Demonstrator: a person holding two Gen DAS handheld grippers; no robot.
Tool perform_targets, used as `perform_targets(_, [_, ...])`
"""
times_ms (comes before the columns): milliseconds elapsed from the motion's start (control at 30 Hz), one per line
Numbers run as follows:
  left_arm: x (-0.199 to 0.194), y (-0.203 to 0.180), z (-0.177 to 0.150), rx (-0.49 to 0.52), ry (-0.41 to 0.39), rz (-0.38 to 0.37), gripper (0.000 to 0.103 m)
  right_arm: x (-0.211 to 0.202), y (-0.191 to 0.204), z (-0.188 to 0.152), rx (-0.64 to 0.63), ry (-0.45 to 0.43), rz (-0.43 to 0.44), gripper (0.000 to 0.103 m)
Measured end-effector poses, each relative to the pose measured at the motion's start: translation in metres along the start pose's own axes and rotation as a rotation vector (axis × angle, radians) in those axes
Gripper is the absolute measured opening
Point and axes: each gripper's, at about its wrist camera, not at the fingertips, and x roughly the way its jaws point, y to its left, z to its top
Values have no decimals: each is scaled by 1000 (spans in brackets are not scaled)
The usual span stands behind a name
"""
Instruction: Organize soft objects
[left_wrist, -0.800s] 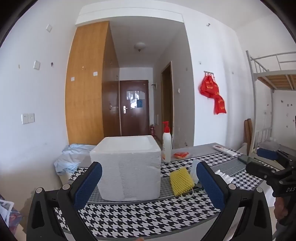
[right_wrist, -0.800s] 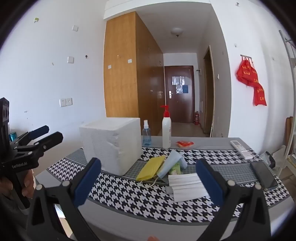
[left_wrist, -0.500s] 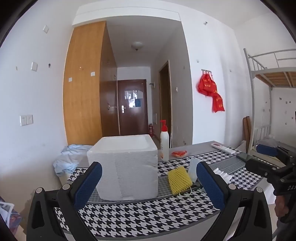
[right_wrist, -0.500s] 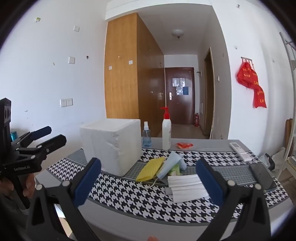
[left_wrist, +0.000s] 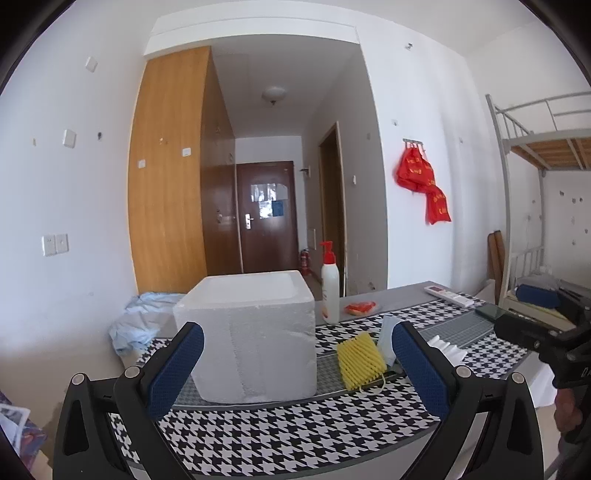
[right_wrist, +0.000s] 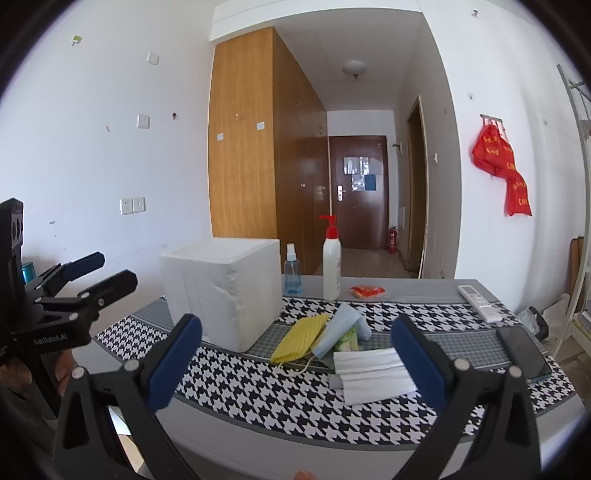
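Left gripper, lower centre of left view: jaws wide apart, nothing held. Right gripper, lower centre of right view: likewise wide, empty. Versus frames a moment earlier: both views drifted only slightly, table contents sat a little lower and nearer; nothing on table displaced. Masks lay right of foam box, centre frame: yellow mask, blue mask, white masks nearest camera. Judgement: approach phase only; no soft item yet gripped, sorting not begun.
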Motion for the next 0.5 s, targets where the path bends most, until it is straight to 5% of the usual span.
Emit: perform_targets(500, [-3,1,1,-37,-12,-3,102,-3,3,-2,-8,-17,-7,103])
